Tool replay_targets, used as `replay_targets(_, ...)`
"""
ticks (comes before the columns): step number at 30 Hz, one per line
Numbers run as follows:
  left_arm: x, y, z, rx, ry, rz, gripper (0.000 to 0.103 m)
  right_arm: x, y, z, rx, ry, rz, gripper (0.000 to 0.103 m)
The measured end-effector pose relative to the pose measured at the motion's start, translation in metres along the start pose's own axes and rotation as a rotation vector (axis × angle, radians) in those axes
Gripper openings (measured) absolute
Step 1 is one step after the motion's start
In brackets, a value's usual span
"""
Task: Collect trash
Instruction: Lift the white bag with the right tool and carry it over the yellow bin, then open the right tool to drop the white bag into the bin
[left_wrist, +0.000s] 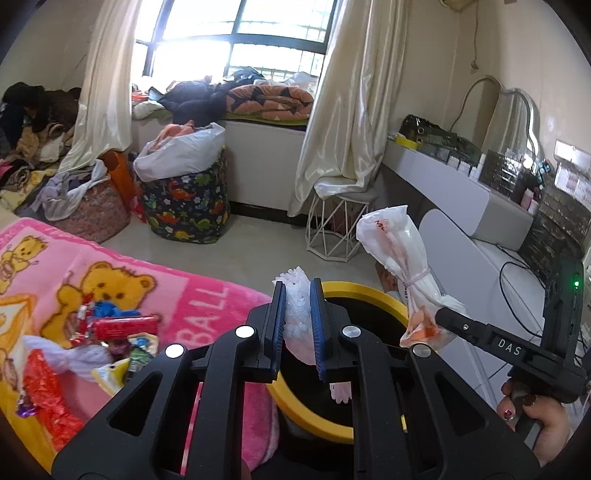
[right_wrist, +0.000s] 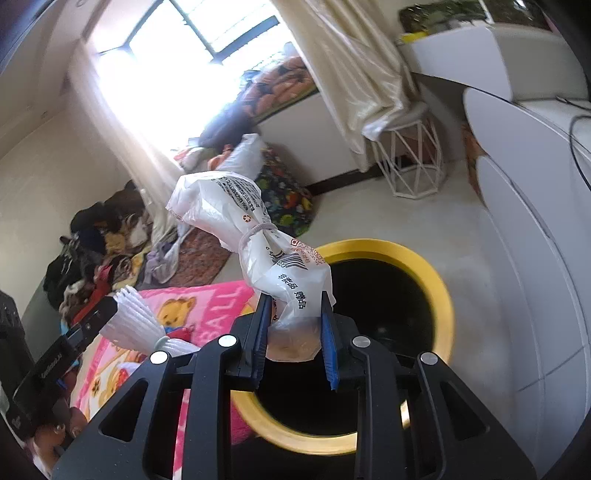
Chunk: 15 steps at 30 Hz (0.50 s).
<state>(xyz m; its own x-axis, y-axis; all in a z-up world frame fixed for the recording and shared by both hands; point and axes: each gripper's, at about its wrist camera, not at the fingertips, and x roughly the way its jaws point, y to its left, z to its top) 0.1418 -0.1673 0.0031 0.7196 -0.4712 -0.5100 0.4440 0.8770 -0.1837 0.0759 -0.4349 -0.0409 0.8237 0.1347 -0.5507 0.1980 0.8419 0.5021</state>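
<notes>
Crinkled plastic bag (right_wrist: 258, 236) in right tool (right_wrist: 295, 347), round yellow-rimmed bin (right_wrist: 436, 280) below

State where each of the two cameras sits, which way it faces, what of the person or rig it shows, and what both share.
Left wrist: on the left gripper, facing the window past white foam scrap in its jaws; the right gripper and a hand show.
Right wrist: on the right gripper, rolled sideways, looking over its plastic bag; the left gripper shows.
Shared: yellow-rimmed bin, pink blanket.
</notes>
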Motion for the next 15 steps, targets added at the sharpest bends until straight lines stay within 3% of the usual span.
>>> replay_targets(15, 0.067, -0.018, -0.019, 0.052, 0.11, 0.009, 0.01, 0.018, -0.033, -0.003, 0.09, 0.07, -0.053, 0.026)
